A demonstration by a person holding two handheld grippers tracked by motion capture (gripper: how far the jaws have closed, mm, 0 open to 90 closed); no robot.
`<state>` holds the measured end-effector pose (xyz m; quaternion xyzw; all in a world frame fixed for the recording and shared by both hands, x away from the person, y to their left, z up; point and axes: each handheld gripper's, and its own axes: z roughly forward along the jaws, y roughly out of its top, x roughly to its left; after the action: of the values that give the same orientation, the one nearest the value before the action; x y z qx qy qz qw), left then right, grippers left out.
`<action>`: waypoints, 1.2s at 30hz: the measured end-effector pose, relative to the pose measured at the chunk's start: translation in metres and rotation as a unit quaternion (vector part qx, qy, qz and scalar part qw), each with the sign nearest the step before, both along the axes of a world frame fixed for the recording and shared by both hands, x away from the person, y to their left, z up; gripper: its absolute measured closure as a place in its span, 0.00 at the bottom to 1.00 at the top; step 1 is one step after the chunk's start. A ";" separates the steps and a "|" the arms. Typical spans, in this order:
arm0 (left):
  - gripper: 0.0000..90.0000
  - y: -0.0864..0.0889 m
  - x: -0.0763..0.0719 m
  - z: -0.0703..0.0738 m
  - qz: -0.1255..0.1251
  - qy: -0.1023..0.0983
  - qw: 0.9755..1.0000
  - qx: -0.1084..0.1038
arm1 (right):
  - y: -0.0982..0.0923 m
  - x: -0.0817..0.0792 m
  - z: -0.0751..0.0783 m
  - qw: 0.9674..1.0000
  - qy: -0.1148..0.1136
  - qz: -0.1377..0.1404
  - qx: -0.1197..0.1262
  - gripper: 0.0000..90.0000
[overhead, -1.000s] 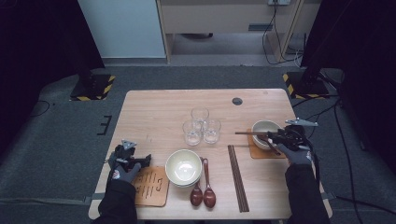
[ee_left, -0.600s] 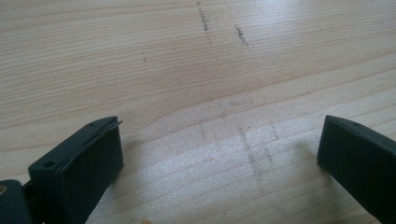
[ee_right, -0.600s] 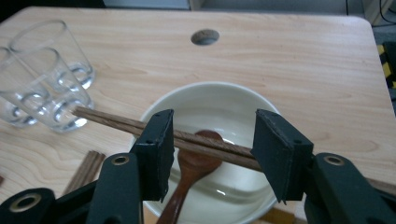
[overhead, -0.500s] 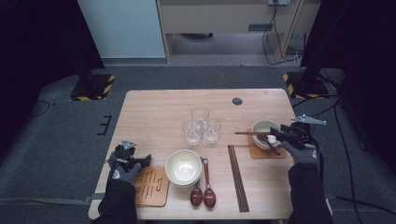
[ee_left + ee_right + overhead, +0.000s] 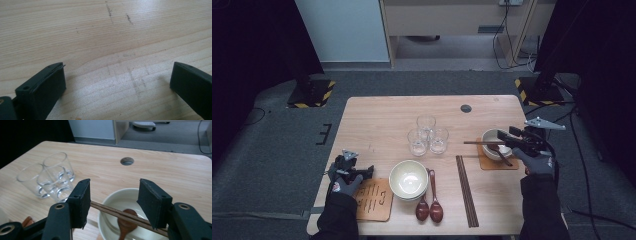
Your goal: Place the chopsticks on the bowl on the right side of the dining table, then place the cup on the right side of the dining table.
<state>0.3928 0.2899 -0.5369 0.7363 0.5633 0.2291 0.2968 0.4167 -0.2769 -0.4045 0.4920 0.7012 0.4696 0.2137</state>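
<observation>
- High view: a light wooden table (image 5: 377, 120) stands on grey carpet, with dark stands at both sides and a pale cabinet behind it.
- High view: your left tongs (image 5: 362, 172) rest low at the table's near left edge, just beside a brown card (image 5: 374, 200) with printed marks.
- High view: your right tongs (image 5: 507, 141) hover over the small bowl (image 5: 490, 137) at the right, which sits on a brown coaster (image 5: 497, 163). A pair of chopsticks (image 5: 477, 143) lies across the bowl's rim, pointing left, and a dark spoon (image 5: 502, 156) leans out of the bowl toward you.
- High view: three glasses (image 5: 427, 135) stand clustered at the table's centre. A larger bowl (image 5: 408, 180) sits nearer to you, two brown spoons (image 5: 429, 207) just beside it on its right, and a second pair of chopsticks (image 5: 466, 190) lies flat farther right.
- Left gripper view: your left tongs (image 5: 117, 82) are spread wide over bare wood, with nothing between the pads.
- Right gripper view: your right tongs (image 5: 113, 200) stand apart and have just been opening. The chopsticks (image 5: 110, 211) pass between the pads, close against the left pad (image 5: 83, 195); whether that pad touches them cannot be told, and the right pad (image 5: 150, 200) stands clear above them.
- Right gripper view: the chopsticks rest on the rim of the small bowl (image 5: 110, 200), with the spoon (image 5: 126, 220) inside it. The glasses (image 5: 48, 178) stand to the left, and a round hole (image 5: 127, 161) shows in the table beyond.
</observation>
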 end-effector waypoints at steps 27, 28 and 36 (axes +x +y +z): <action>0.00 0.000 0.000 0.000 0.000 0.000 1.000 0.000 | 0.060 0.018 0.027 0.999 -0.009 0.032 -0.001 0.41; 0.00 0.000 0.000 0.000 0.000 0.000 1.000 0.000 | 0.063 0.020 0.028 0.999 -0.009 0.032 -0.001 0.41; 0.00 0.000 0.000 0.000 0.000 0.000 1.000 0.000 | 0.083 0.030 0.029 0.999 -0.009 0.038 -0.016 0.41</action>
<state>0.3928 0.2899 -0.5369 0.7363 0.5633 0.2291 0.2969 0.4472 -0.1941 -0.3755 0.4574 0.7250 0.4704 0.2094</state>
